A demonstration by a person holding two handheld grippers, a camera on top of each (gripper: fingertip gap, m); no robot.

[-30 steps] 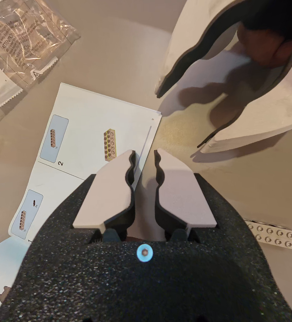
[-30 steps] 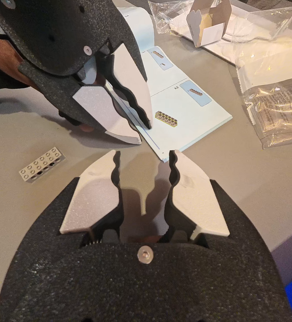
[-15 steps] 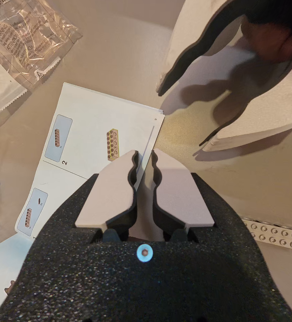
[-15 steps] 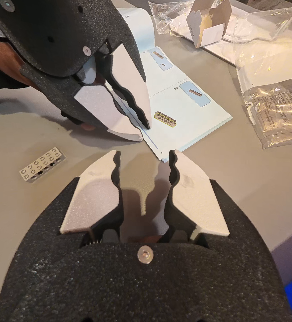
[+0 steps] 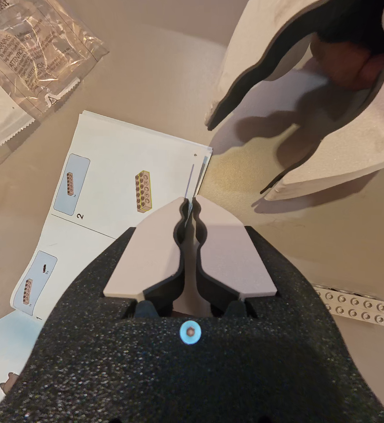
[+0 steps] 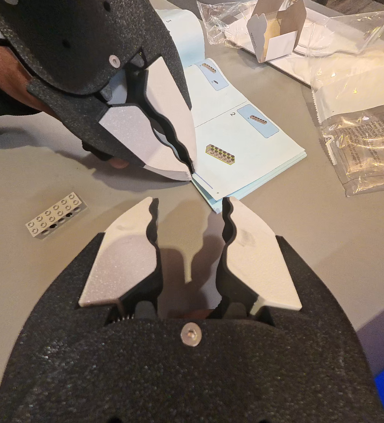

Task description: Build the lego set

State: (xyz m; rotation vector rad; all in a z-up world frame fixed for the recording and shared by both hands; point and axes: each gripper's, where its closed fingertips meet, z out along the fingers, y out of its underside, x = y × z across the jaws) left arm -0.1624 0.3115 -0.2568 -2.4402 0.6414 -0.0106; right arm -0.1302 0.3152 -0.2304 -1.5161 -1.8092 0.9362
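Booklet (image 6: 243, 146) page edge lying mid-table is now getting pinched as my left tongs (image 5: 189, 201) are finishing closing on it, right tongs (image 6: 189, 203) hovering spread at its corner, grey brick (image 6: 57, 216) sitting nearby.

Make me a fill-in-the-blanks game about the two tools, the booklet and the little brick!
1. The left tool is pinching the top page of the ____.
2. The right tool has its jaws ____ with nothing between them.
3. The grey brick has two rows of ____ studs.
4. The small cardboard box near the plastic bags has its flaps ____.

Missing words: booklet; open; six; open
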